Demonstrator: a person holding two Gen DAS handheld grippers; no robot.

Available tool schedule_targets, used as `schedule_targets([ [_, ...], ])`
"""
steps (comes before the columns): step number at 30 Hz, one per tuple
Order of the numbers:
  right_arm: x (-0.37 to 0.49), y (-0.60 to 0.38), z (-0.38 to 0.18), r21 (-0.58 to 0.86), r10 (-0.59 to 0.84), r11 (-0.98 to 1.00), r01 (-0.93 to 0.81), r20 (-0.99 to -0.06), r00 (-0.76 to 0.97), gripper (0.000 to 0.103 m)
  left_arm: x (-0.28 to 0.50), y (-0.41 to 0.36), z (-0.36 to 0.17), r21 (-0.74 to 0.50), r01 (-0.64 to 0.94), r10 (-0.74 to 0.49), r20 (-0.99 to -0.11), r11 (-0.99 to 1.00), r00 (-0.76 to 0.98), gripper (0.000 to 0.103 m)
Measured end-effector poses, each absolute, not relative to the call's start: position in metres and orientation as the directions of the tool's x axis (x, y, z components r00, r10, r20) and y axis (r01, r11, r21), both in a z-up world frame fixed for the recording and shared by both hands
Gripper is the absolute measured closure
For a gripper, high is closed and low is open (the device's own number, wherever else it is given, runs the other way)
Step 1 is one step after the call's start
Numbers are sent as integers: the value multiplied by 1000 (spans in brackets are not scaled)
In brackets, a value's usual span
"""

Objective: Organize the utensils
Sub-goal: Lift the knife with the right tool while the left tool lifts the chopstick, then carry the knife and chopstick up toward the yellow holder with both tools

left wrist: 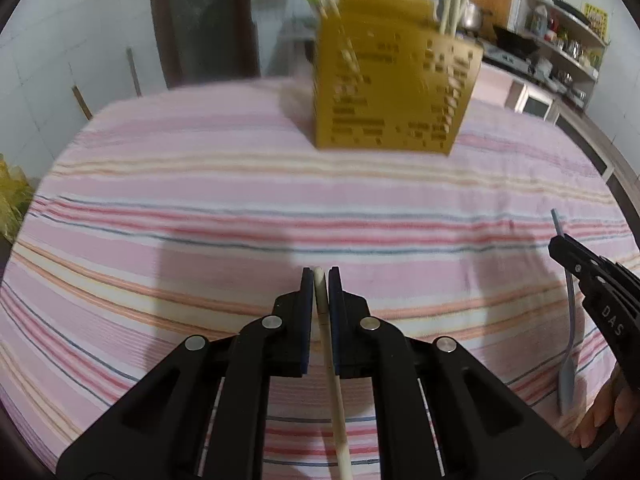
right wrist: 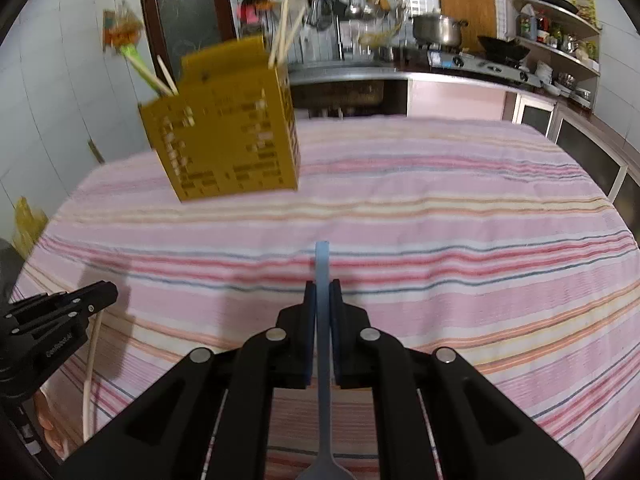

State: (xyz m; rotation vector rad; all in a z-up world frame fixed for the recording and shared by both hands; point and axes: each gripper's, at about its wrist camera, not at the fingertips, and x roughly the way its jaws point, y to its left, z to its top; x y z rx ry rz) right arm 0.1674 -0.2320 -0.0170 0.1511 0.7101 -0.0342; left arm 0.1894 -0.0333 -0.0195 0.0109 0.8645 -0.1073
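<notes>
A yellow perforated utensil holder (left wrist: 394, 88) stands at the far side of the striped table, with chopsticks and a green utensil sticking out; it also shows in the right wrist view (right wrist: 228, 128). My left gripper (left wrist: 320, 276) is shut on a cream chopstick (left wrist: 334, 380), held above the cloth. My right gripper (right wrist: 322, 288) is shut on the handle of a blue spoon (right wrist: 323, 344), bowl end toward the camera. Each gripper shows in the other's view: the right gripper (left wrist: 560, 244) with the spoon (left wrist: 568, 360), the left gripper (right wrist: 108, 292) with the chopstick (right wrist: 91, 364).
The table carries a pink striped cloth (right wrist: 460, 220). Behind it are a kitchen counter with a gas stove (right wrist: 480, 64), a pot (right wrist: 436, 28), hanging utensils and shelves (right wrist: 560, 28). A yellow bag (right wrist: 26, 224) sits at the left edge.
</notes>
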Motion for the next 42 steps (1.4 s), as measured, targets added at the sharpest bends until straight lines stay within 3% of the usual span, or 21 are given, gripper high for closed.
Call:
schedule_targets([
  [16,131,-231,26,235,75,972,19,-385,920,96,139,-3,50,-60,94,-111,-472,994,874,97],
  [30,115,-230,40,213,47,977,17,-295,954,96,127,9,63,-90,104,-130,-370,991,920,97],
  [42,111,-230,42,200,39,980,19,-283,958,96,130,32,70,-178,110,-169,-358,978,918,99],
])
